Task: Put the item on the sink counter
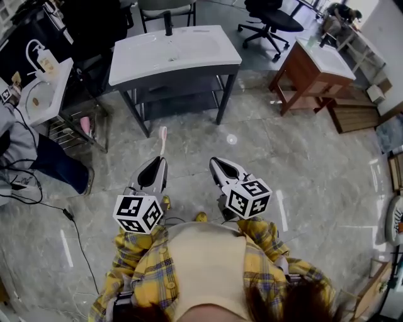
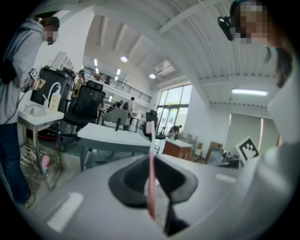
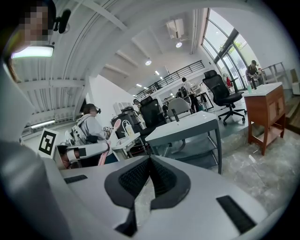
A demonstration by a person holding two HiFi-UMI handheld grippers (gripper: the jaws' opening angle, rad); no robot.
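Pink toothbrush (image 1: 162, 139): clamped between the closed jaws of the left gripper (image 1: 160, 158), handle running back through the jaw pads, head pointing toward 12 o'clock. In the left gripper view the toothbrush (image 2: 151, 178) stands as a thin pink strip rising out of the left gripper (image 2: 153, 158), its tip overlapping the far counter edge.

Right gripper (image 1: 215, 162): jaws together, nothing between them; confirmed in the right gripper view (image 3: 150, 160), where the black pads meet in a point. It sits just beside the left gripper, at its 3 o'clock.

Sink counter (image 1: 170, 53): white top with moulded basin on a dark metal frame, at 12 o'clock from both grippers, well apart from them. Black faucet (image 1: 168, 24) at its far edge.

White basin stand (image 1: 44, 94): at 10 o'clock, carrying a pump bottle (image 1: 45, 61).

Wooden vanity (image 1: 308, 72): at 2 o'clock, white top.

Office chair (image 1: 271, 19): black, at 1 o'clock, beyond the counter.

Floor (image 1: 302, 163): grey marble tile.
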